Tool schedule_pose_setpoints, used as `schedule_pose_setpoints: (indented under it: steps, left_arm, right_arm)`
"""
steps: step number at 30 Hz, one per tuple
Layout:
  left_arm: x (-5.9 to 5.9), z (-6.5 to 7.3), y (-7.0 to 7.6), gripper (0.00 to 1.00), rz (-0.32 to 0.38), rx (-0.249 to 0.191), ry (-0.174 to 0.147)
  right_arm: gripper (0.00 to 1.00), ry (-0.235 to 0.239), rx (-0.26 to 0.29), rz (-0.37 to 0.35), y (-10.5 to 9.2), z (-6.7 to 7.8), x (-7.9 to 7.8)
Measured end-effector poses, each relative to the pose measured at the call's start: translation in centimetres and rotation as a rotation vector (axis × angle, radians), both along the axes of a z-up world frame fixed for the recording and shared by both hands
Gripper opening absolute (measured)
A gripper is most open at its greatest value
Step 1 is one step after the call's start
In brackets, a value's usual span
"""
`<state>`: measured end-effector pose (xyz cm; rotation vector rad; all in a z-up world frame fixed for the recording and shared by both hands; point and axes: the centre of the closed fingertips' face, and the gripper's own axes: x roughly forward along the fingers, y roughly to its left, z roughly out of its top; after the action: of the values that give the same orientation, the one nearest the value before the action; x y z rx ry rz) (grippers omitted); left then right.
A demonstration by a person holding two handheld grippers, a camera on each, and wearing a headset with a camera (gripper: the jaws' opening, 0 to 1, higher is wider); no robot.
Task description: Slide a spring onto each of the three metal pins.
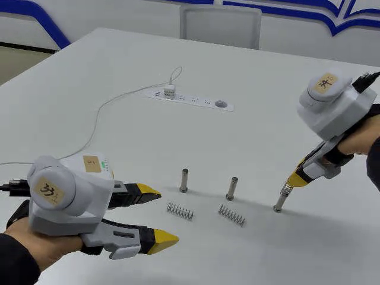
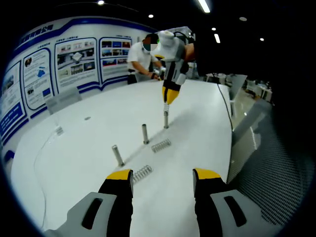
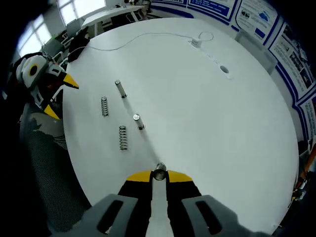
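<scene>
- Spring one (image 1: 286, 190) is clamped between the closed yellow tips of the right gripper (image 1: 295, 180). It is held at the top of the right-hand pin (image 1: 278, 205); how far it has been passed over the pin cannot be told.
- In the right gripper view, the round end of this spring (image 3: 159, 173) is seen wedged between the tips of the right gripper (image 3: 159, 176).
- Spring two (image 1: 231, 215) is laid flat on the table (image 1: 119, 77), just in front of the upright middle pin (image 1: 231, 188) and apart from both grippers.
- Spring three (image 1: 180, 211) is laid flat just in front of the upright left-hand pin (image 1: 184, 180). It is found just beyond the tips of the left gripper (image 1: 163, 215).
- The left gripper (image 2: 163, 175) is held with its jaws spread wide and nothing between them; spring three (image 2: 142, 173) is seen just beside its left tip, not grasped.
- A power strip (image 1: 190, 99) with a cable (image 1: 95, 122) is placed at the far side of the table, well apart from the pins.
</scene>
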<state>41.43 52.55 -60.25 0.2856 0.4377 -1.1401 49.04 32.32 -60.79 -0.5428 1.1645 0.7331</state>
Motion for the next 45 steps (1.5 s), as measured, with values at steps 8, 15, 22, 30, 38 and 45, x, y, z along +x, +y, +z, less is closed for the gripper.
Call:
schedule_pose_setpoints:
  steps: [8,15,22,30,38,45]
  left_arm:
    - [0.0,0.0,0.0,0.50,0.004,-0.001,0.000]
    - [0.1,-0.1,0.1,0.50,0.008,-0.002,0.006]
    - [0.1,-0.2,0.2,0.50,0.015,-0.008,0.012]
    - [0.3,0.0,0.3,0.50,0.027,-0.022,0.014]
    - [0.1,0.0,0.1,0.50,0.022,-0.021,0.016]
    - [0.1,-0.1,0.1,0.50,0.019,-0.020,0.017]
  right_arm:
    - [0.11,0.032,0.003,-0.026,-0.2,-2.0,0.3]
    - [0.12,0.036,0.016,-0.048,-0.6,-3.2,0.1]
    - [0.12,0.028,0.034,-0.066,-0.5,-3.9,0.1]
    - [0.19,-0.023,0.016,-0.033,-0.6,-3.5,0.0]
    - [0.21,-0.163,0.035,0.009,0.5,0.5,-0.1]
    - [0.20,-0.200,0.077,0.103,3.9,0.7,-1.7]
